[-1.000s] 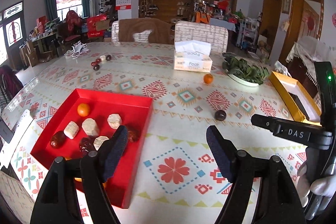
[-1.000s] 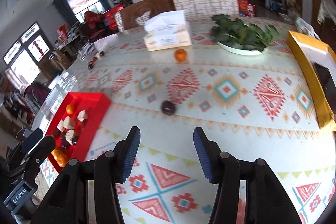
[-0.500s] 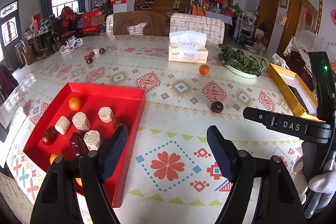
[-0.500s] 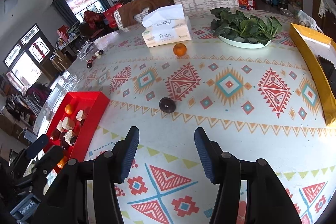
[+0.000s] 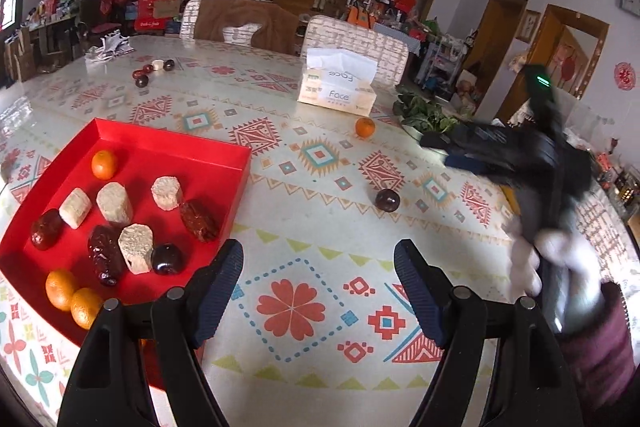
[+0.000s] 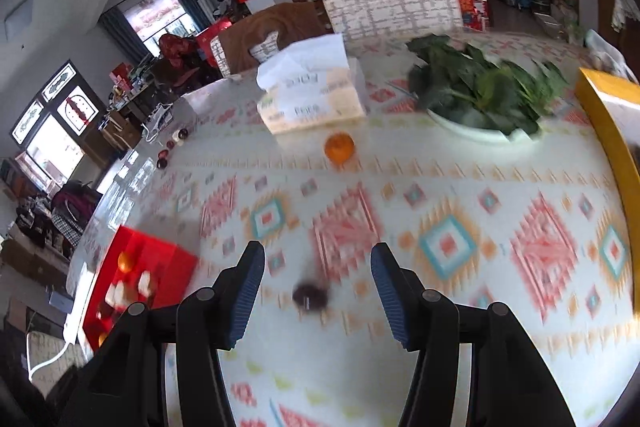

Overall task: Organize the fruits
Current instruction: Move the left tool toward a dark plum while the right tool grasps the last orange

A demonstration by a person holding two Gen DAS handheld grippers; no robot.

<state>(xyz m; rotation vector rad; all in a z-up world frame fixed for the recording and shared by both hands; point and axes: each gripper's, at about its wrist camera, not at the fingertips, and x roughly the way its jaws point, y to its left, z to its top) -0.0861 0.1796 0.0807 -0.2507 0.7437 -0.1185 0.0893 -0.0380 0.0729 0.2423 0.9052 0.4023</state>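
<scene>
Right wrist view's blurry: right gripper [image 6: 316, 289] fingers apart, empty, near the plum [image 6: 310, 297]; a fast approach might knock it rolling.

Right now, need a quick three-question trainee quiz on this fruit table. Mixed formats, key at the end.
1. True or false: the right gripper is shut on the dark round fruit.
2. Which lies nearest the tissue box? A. the loose orange B. the red tray C. the dark round fruit
3. Fill in: the left gripper holds ____.

Key:
1. False. Its jaws stand apart, with the fruit on the table ahead of them, untouched.
2. A
3. Nothing. Its jaws are open over bare tablecloth beside the tray.
</scene>
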